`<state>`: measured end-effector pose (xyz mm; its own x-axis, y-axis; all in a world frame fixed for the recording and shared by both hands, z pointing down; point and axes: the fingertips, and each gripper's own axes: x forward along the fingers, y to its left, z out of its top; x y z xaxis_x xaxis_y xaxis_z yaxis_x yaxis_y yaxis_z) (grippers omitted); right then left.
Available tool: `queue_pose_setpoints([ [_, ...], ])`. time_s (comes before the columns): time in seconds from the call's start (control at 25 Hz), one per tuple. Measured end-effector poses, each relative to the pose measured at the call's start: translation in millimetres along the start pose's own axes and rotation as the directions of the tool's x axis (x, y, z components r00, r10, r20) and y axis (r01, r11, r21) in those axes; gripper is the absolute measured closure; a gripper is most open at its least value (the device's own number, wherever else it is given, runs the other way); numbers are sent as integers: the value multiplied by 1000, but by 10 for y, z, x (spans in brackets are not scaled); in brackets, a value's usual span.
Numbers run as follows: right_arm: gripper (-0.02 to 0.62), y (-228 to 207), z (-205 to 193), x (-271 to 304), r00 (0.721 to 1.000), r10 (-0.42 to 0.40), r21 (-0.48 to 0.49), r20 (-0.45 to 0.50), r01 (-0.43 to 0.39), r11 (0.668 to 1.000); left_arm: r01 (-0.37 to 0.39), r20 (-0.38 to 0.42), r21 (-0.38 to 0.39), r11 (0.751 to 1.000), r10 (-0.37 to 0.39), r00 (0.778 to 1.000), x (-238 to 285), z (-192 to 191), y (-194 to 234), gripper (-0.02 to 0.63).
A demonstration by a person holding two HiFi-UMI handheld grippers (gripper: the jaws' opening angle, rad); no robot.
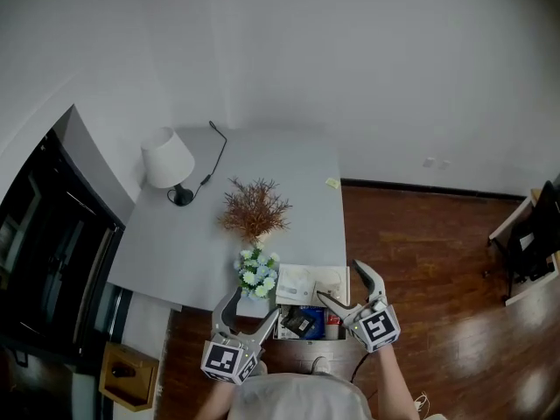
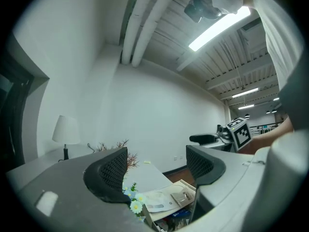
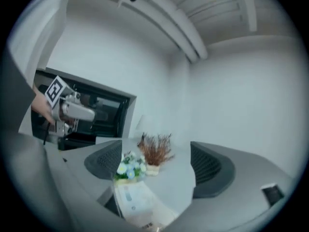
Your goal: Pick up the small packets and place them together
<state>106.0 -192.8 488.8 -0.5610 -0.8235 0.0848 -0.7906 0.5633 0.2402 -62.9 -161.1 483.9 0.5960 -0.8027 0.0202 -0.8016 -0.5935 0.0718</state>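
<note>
Two tongs, both with jaws spread wide and nothing between them, hang at the near edge of the tabletop (image 1: 289, 173). The left tongs (image 1: 252, 310) (image 2: 157, 161) sit low beside the flower bunch (image 1: 258, 274). The right tongs (image 1: 341, 283) (image 3: 157, 161) hover over the right flap of the open box (image 1: 328, 278). Each points forward and slightly upward. The small packets (image 1: 304, 323) lie inside the box, between the two. For a clean pick, one pair should likely tip nose-down into the box, straddle a single packet across its narrow side, and close without brushing the flowers or the box wall.
</note>
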Motion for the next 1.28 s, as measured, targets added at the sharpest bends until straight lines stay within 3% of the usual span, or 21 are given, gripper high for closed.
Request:
queue_pose_setpoints([
  [0.08,178,-13,405,-215,985,-96,36,142,92,995,19,13,12,1000,-19,1000,70,64,-63,242],
  [0.16,178,-37,617,-396,960,-180,95,214,163,982,26,31,20,999,-26,999,113,141,-107,242],
  [0.28,199,-112,541,-503,951,-254,114,174,237,965,8,57,22,1000,-10,998,161,220,-135,242],
  [0.6,199,-180,247,-586,967,-238,148,86,224,963,-23,45,23,999,22,999,240,147,-248,243],
  [1.28,199,-440,44,-707,980,-182,137,77,171,976,-60,38,33,998,58,998,415,79,-430,242],
])
